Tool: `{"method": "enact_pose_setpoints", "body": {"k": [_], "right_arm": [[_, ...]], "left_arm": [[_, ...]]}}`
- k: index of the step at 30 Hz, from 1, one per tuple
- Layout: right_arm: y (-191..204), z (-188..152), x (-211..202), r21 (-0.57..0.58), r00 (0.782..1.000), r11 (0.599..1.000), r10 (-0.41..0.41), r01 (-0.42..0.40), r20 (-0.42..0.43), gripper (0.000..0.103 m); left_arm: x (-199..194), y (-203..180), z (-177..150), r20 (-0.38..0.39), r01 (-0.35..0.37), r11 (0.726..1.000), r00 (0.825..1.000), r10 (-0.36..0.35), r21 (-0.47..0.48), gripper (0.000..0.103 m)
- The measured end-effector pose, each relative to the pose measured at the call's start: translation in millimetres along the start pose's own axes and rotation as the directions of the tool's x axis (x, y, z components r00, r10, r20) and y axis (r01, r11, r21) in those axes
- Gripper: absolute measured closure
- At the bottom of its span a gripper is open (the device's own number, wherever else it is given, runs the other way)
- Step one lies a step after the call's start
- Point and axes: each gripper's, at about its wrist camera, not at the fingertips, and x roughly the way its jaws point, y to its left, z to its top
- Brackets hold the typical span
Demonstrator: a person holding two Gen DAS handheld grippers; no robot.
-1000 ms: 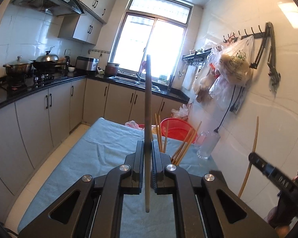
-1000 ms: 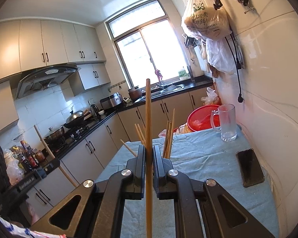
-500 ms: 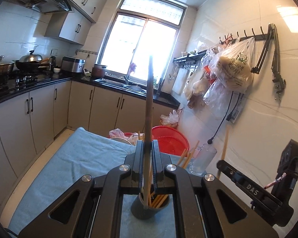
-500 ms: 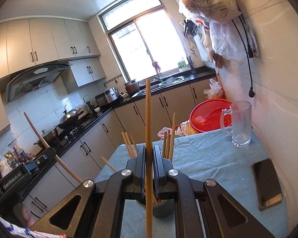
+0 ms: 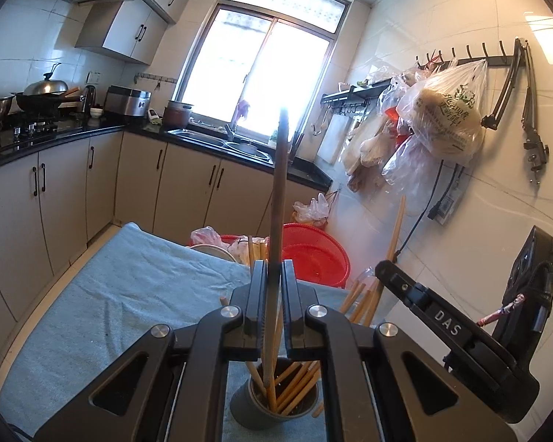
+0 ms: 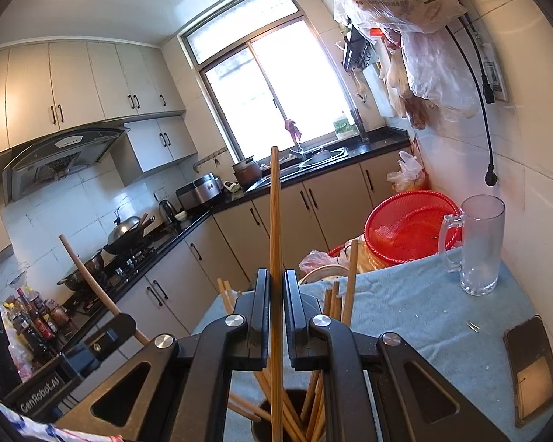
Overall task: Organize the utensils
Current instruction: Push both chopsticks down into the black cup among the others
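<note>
Wooden chopsticks are clamped upright, one in the left gripper (image 5: 272, 272) and one in the right gripper (image 6: 275, 287), both directly above the grey cup (image 5: 254, 410) crowded with chopsticks. The cup is set on the blue cloth (image 5: 129, 276), near its front edge. Open cloth is seen to the left, while a glass mug (image 6: 479, 246) and phone (image 6: 532, 370) are placed along the right wall.

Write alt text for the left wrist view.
The left gripper holds one chopstick upright, its lower end inside a grey cup of chopsticks on a blue-cloth-covered table. The right gripper, at right, holds another chopstick, with a kitchen window behind.
</note>
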Motion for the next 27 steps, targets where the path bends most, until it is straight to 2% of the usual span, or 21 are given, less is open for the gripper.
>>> {"method": "enact_pose_setpoints", "body": {"k": [14,27], "right_arm": [[-2.5,-18.6,27.2,-0.055,0.996,0.995,-0.077,0.079,0.045,0.095],[-6.2,-41.0,30.7,-0.069,0.997,0.994,-0.081,0.081,-0.006,0.095]], "left_arm": [[20.2,-3.5,-14.4,-0.036,-0.024,0.999,0.999,0.025,0.029,0.096],[21.3,-7.1,-31.0,-0.059,-0.050,0.997,0.997,0.054,0.065,0.096]]}}
